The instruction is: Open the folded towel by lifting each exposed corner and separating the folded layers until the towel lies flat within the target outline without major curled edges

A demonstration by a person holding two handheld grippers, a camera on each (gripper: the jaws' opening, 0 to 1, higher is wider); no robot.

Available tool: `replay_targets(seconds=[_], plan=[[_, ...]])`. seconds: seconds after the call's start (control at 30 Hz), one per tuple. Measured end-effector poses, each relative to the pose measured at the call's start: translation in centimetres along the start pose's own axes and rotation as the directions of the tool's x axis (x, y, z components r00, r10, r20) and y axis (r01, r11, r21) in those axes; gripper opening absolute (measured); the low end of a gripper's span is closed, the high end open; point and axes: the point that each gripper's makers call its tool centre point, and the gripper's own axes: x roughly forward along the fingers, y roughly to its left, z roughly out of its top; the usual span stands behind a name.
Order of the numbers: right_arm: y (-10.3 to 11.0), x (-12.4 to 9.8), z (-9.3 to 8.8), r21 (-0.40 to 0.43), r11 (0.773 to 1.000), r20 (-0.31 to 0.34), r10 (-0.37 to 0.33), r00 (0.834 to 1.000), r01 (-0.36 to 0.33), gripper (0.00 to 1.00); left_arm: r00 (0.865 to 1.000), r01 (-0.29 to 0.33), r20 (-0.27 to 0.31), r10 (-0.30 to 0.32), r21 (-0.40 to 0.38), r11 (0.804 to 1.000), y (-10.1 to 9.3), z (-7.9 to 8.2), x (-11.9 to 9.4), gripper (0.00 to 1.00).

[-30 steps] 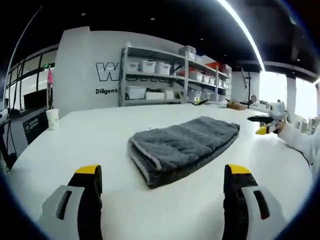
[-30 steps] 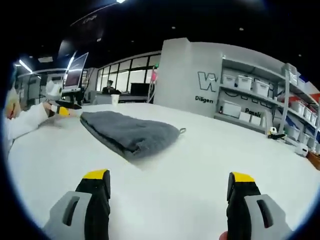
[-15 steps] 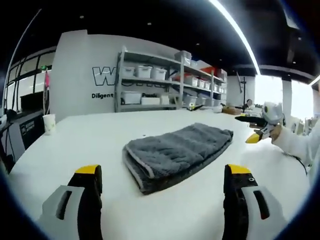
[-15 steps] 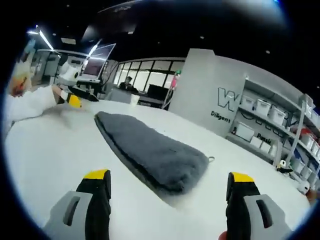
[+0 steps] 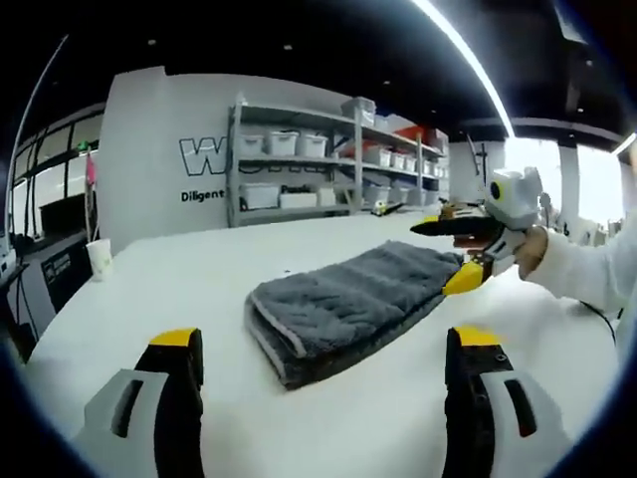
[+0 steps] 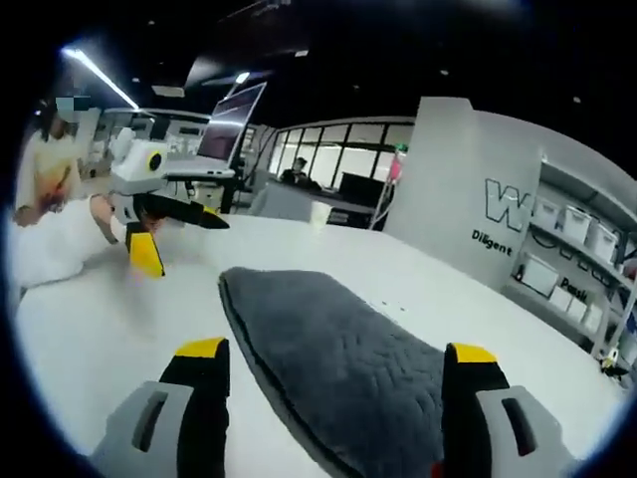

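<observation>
A grey towel (image 5: 343, 304) lies folded on the white table (image 5: 179, 289), its layered edge facing my left gripper (image 5: 324, 339). That gripper is open and stands short of the towel's near end. My right gripper (image 5: 450, 254) comes in from the right, open, held just above the towel's far end by a hand in a white sleeve. In the right gripper view the towel (image 6: 338, 354) reaches down between the wide-apart jaws of my right gripper (image 6: 335, 351). The left gripper (image 6: 171, 237) shows open at the far left above the table (image 6: 119, 329).
Metal shelves (image 5: 299, 164) with white bins stand against the lettered wall behind the table. A paper cup (image 5: 100, 259) sits near the table's far left edge. A raised monitor (image 6: 231, 112) and a seated person (image 6: 299, 171) are in the room beyond.
My right gripper has moved in over the towel's end, so the towel now lies between its jaws in its view. The left gripper has barely shifted. The towel stays folded.
</observation>
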Motion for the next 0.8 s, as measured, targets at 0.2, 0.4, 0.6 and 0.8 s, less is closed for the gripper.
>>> replay_targets(seconds=[0.2, 0.4, 0.6, 0.8], plan=[[2.6, 4.0, 2.2, -0.043, 0.998, 0.006, 0.056, 0.998, -0.056, 0.84, 0.999, 0.007, -0.031, -0.007, 0.026, 1.000, -0.5, -0.5, 0.4, 0.99], [5.2, 6.8, 3.0, -0.088, 0.990, -0.002, 0.106, 0.994, -0.106, 0.79, 0.999, 0.000, -0.037, 0.001, 0.031, 1.000, -0.4, -0.5, 0.3, 0.99], [6.9, 9.1, 3.0, -0.122, 0.985, -0.018, 0.124, 0.992, -0.126, 0.73, 0.999, 0.004, -0.043, -0.002, 0.027, 1.000, -0.5, -0.6, 0.4, 0.99], [8.6, 10.3, 2.4, -0.171, 0.972, -0.050, 0.152, 0.987, -0.158, 0.62, 0.998, -0.001, -0.056, 0.003, 0.030, 1.000, -0.2, -0.8, 0.5, 0.99]])
